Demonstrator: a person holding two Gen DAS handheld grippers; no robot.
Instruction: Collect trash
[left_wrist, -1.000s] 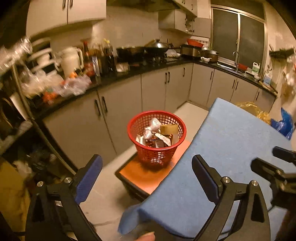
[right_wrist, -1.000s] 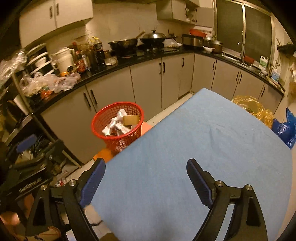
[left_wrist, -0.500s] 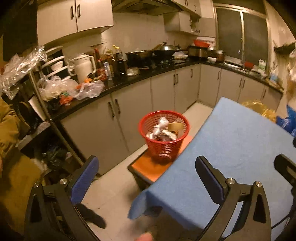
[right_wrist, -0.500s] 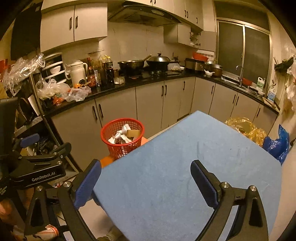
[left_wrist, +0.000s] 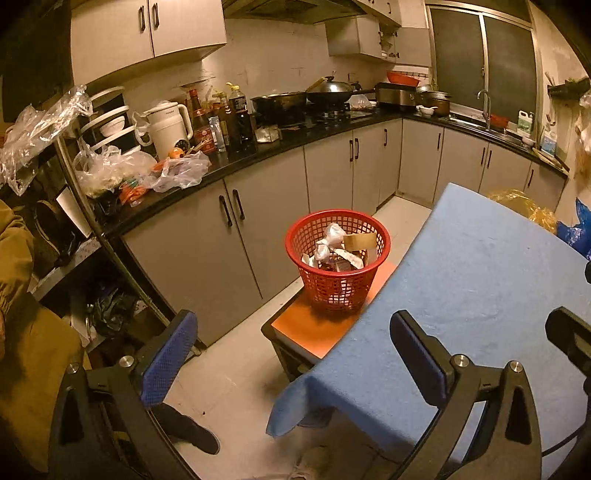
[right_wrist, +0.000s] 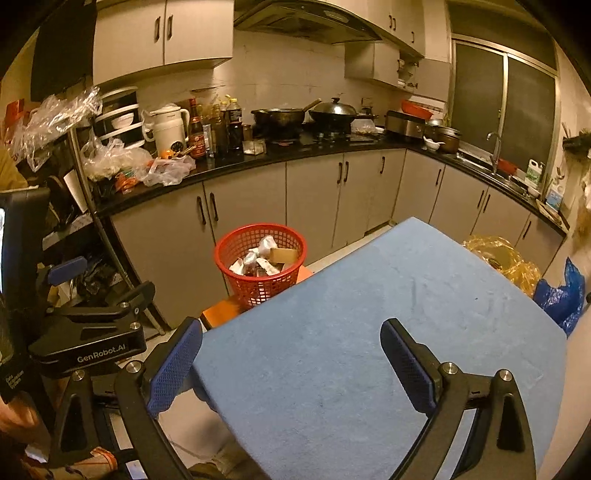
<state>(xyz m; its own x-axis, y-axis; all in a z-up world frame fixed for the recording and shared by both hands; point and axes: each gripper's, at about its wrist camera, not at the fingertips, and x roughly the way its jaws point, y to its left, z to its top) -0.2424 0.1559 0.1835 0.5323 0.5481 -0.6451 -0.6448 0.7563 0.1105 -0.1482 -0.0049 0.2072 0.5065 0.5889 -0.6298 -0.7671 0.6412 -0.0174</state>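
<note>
Both tongs spread wide, holding nothing: left tongs (left_wrist: 291, 354) off the bench (left_wrist: 480, 295) corner, right tongs (right_wrist: 291, 354) above the blue cloth. Trash (left_wrist: 336, 247) heaped in the red basket (left_wrist: 338, 284) on an orange stool (left_wrist: 314, 328) beside the bench. Probably light, crumpled, springy wrappers; best pinched at a bunched fold.

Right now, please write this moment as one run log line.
left tongs: open, empty | right tongs: open, empty | red basket: holds trash, on orange stool | blue table: no trash visible
</note>
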